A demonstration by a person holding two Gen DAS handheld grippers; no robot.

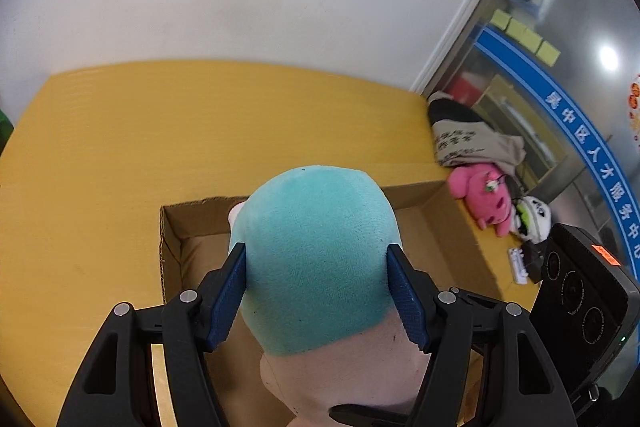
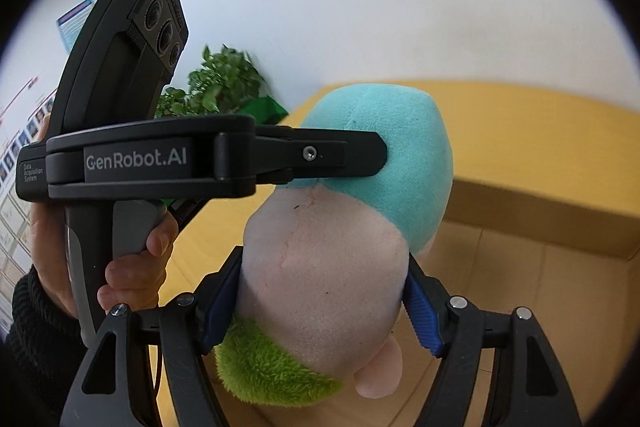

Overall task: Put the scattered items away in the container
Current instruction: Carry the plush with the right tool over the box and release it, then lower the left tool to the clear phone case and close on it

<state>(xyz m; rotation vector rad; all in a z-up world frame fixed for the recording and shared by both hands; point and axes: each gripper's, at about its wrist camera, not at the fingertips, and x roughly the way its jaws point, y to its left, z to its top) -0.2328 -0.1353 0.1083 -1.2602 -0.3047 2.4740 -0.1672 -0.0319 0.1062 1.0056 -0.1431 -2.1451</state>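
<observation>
A plush toy with a teal head, pale pink body and green tuft fills both views [image 1: 316, 267] [image 2: 328, 267]. My left gripper [image 1: 316, 291] is shut on its teal part. My right gripper [image 2: 324, 299] is shut on its pink body. The left gripper also shows from the side in the right wrist view [image 2: 382, 153], pressed into the teal part. The toy hangs over an open cardboard box [image 1: 176, 223] [image 2: 540, 219] on the yellow table [image 1: 120, 147]. A pink plush [image 1: 484, 199] and a white panda plush [image 1: 534, 217] lie on the table right of the box.
A beige and black garment [image 1: 468, 139] lies at the table's far right corner. The right gripper's body [image 1: 584, 291] is at the right. A potted green plant [image 2: 224, 83] stands by the white wall. A small white item [image 1: 518, 265] lies near the panda.
</observation>
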